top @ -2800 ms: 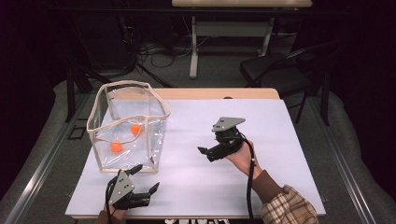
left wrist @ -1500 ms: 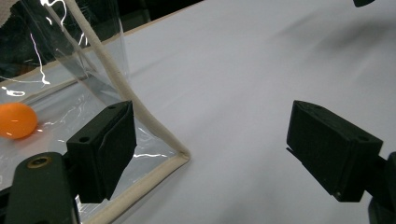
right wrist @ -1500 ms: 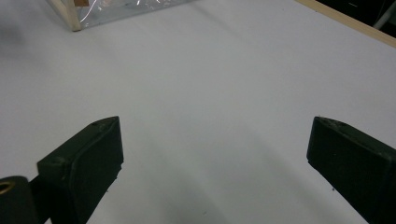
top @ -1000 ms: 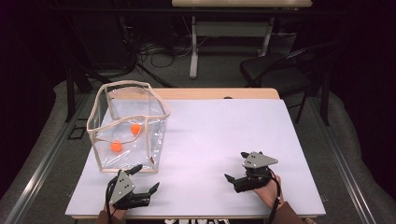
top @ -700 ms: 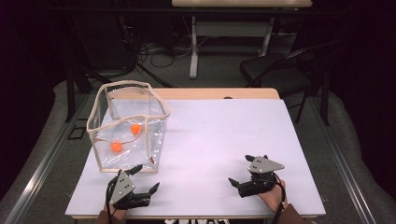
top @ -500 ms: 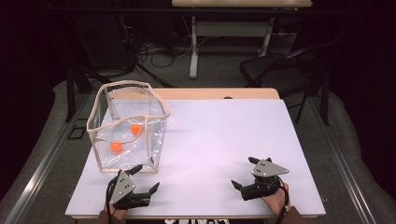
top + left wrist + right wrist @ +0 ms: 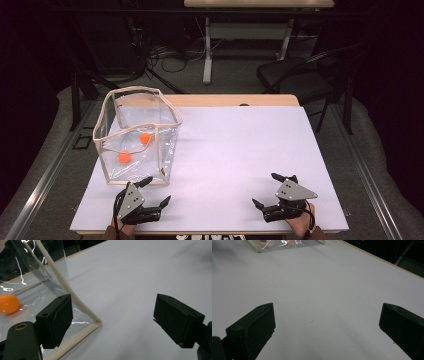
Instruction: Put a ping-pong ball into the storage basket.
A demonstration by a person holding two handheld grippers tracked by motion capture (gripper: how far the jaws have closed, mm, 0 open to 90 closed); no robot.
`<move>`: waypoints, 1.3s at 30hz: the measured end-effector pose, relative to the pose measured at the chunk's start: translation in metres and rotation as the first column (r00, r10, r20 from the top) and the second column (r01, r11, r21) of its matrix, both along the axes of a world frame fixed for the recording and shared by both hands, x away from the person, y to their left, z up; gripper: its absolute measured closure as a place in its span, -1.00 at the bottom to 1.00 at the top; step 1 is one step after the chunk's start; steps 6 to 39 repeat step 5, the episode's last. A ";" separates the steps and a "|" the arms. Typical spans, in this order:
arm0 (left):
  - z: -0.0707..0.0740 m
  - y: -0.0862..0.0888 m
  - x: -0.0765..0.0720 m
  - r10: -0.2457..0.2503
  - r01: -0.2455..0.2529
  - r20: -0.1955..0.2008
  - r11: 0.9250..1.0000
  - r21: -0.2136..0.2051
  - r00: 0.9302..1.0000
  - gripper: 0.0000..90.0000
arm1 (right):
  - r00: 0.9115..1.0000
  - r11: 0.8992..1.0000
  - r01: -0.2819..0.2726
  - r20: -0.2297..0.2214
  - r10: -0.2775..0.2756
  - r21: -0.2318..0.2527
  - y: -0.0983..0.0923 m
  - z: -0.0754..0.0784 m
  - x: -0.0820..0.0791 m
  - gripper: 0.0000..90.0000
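High view: clear soft-plastic bin with cream fabric trim (image 7: 137,135), standing upright at the far left of the white-topped table (image 7: 240,150), mouth upward; its long axis runs from the near edge toward the far edge, slightly slanted. Two small orange balls (image 7: 124,157) lie on its floor, apart from each other. Left gripper (image 7: 152,192), just in front of the bin's near wall, jaws spread wide, nothing between them. Right gripper (image 7: 274,191), near the table's right front corner, well apart from the bin, jaws wide and empty.

Left gripper view: bin's trimmed bottom corner (image 7: 96,323) just beside the left jaw; contact cannot be judged. One orange ball (image 7: 8,304) cut off by the frame edge.

Right gripper view: bin's base (image 7: 284,243) cropped at top; contents blurred.
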State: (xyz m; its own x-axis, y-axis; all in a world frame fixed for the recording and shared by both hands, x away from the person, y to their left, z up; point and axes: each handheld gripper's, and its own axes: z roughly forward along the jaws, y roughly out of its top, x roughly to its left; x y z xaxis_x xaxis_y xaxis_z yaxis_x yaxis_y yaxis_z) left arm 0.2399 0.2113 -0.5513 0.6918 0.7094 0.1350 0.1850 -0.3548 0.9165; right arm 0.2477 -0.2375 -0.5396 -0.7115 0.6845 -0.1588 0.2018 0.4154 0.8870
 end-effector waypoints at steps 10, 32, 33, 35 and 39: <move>0.000 -0.001 0.001 0.001 -0.001 0.001 1.000 0.001 1.000 -0.65 | 1.000 1.000 -0.005 -0.002 0.005 -0.009 0.002 -0.002 0.000 -1.00; 0.000 -0.001 0.001 0.001 -0.001 0.001 1.000 0.001 1.000 -0.65 | 1.000 1.000 -0.005 -0.002 0.005 -0.009 0.002 -0.002 0.000 -1.00; 0.000 -0.001 0.001 0.001 -0.001 0.001 1.000 0.001 1.000 -0.65 | 1.000 1.000 -0.005 -0.002 0.005 -0.009 0.002 -0.002 0.000 -1.00; 0.000 -0.001 0.001 0.001 -0.001 0.001 1.000 0.001 1.000 -0.65 | 1.000 1.000 -0.005 -0.002 0.005 -0.009 0.002 -0.002 0.000 -1.00; 0.000 -0.001 0.001 0.001 -0.001 0.001 1.000 0.001 1.000 -0.65 | 1.000 1.000 -0.005 -0.002 0.005 -0.009 0.002 -0.002 0.000 -1.00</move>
